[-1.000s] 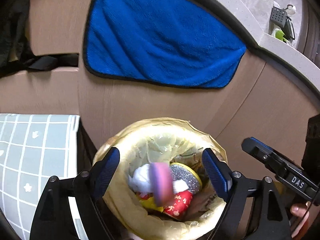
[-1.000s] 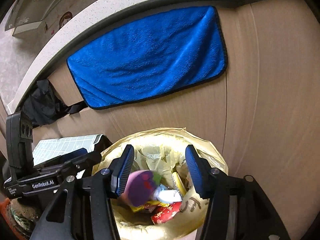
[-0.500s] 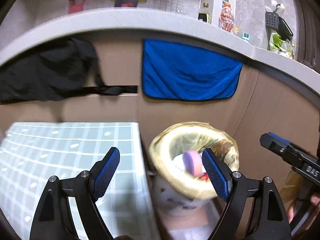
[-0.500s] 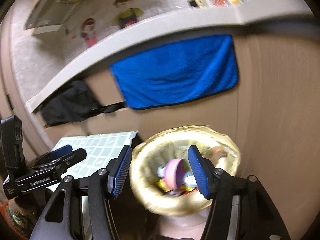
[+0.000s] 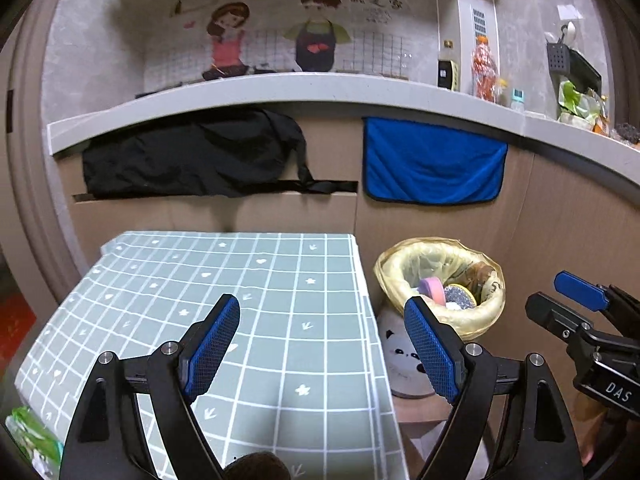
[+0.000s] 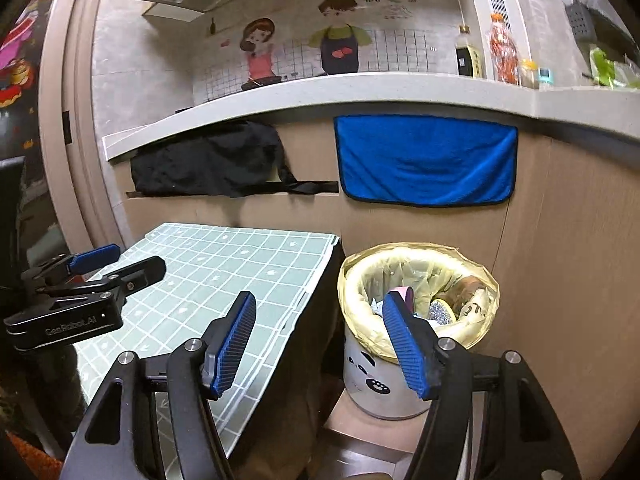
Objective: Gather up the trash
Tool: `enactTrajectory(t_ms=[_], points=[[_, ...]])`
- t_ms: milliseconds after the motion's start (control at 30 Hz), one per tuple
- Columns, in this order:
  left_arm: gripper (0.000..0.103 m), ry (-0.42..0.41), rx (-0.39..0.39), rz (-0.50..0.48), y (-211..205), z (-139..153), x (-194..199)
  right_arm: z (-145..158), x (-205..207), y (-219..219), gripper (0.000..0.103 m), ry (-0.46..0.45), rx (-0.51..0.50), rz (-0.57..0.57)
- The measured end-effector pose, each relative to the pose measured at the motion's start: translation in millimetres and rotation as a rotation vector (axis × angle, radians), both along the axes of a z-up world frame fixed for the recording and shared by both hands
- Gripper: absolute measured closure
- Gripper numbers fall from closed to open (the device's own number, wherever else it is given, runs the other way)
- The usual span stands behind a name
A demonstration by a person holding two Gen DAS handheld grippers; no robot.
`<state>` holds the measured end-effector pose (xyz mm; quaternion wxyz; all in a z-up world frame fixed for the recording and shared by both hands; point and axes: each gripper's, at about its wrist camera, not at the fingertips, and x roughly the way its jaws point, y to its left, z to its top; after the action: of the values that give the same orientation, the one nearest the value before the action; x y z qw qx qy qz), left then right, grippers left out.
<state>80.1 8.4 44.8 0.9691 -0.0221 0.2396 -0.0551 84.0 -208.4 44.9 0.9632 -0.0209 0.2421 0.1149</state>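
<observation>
Trash (image 5: 442, 293) already inside the lined bin (image 6: 416, 280), ahead and to the right of the left claw (image 5: 326, 354), just behind the right claw (image 6: 328, 350), which is nearer. Both claws wide open, gripping nothing. Checked tabletop (image 5: 224, 304) under the left claw, apparently bare. Blue towel (image 6: 426, 158) on the wall beyond.

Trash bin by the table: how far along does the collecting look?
Done: trash bin holds a pink roll and other scraps. In hand: nothing; left gripper and right gripper are open and empty. Left: tablecloth shows no trash; a green packet sits at its edge.
</observation>
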Motion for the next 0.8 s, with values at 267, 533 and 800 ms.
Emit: enactTrajectory(t_ms=[267, 533, 800], points=[[0.019, -0.055, -0.028, 0.010, 14, 10, -32, 6, -21, 7, 0.040, -0.007, 0.046, 0.002], [0.019, -0.063, -0.027, -0.002, 12, 13, -46, 3, -32, 15, 0.040, 0.014, 0.036, 0.001], [0.019, -0.063, -0.029, -0.003, 13, 12, -46, 7, -36, 20, 0.040, -0.004, 0.020, 0.003]])
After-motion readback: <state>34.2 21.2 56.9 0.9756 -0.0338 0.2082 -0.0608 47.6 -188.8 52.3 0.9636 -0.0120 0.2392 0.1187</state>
